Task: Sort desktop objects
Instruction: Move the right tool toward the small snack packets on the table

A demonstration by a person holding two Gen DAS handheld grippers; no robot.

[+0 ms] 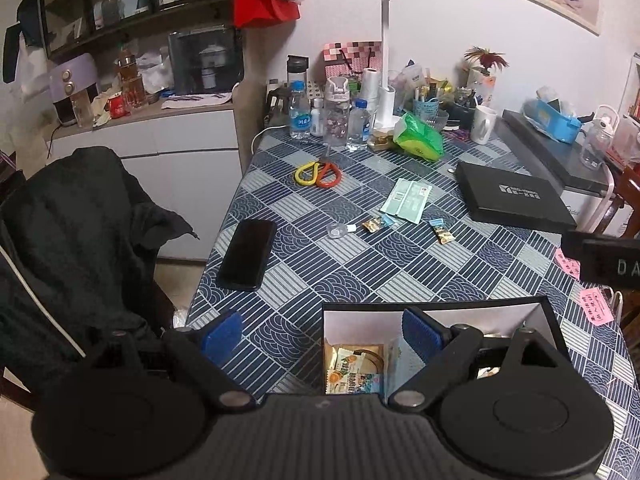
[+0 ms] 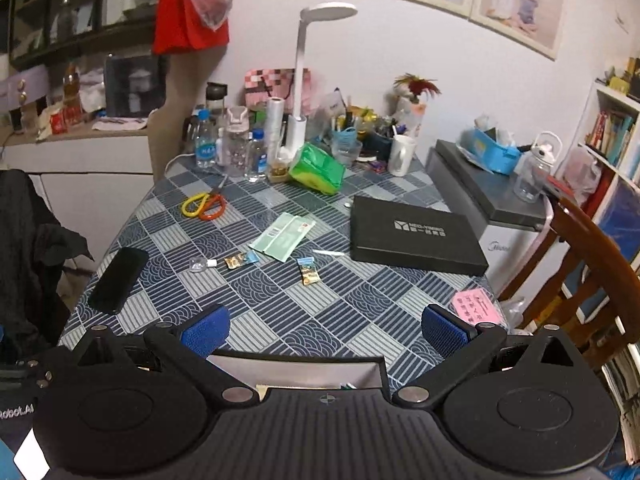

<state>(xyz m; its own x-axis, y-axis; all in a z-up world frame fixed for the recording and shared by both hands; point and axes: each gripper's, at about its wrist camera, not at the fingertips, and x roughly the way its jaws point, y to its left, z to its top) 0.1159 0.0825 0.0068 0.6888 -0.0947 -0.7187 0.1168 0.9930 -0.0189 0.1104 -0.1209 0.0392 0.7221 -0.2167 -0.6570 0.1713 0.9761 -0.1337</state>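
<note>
From the left wrist, the left tongs (image 1: 322,332) stand wide apart and grip nothing, the right pad over an open box (image 1: 536,312) that holds snack packets. Ahead on the tabletop (image 1: 400,272) lie two candies (image 1: 378,224) (image 1: 441,233), a small clear bottle (image 1: 338,230) with its long axis crosswise and cap toward the right, and green sachets (image 1: 407,200); a phone (image 1: 247,254) lies ahead-left, lengthwise away. From the right wrist, the right tongs (image 2: 325,330) are likewise apart and empty, the box rim (image 2: 296,358) just before them; scissors (image 2: 203,205) lie far ahead-left, blades pointing away, and a black case (image 2: 416,234) ahead-right.
</note>
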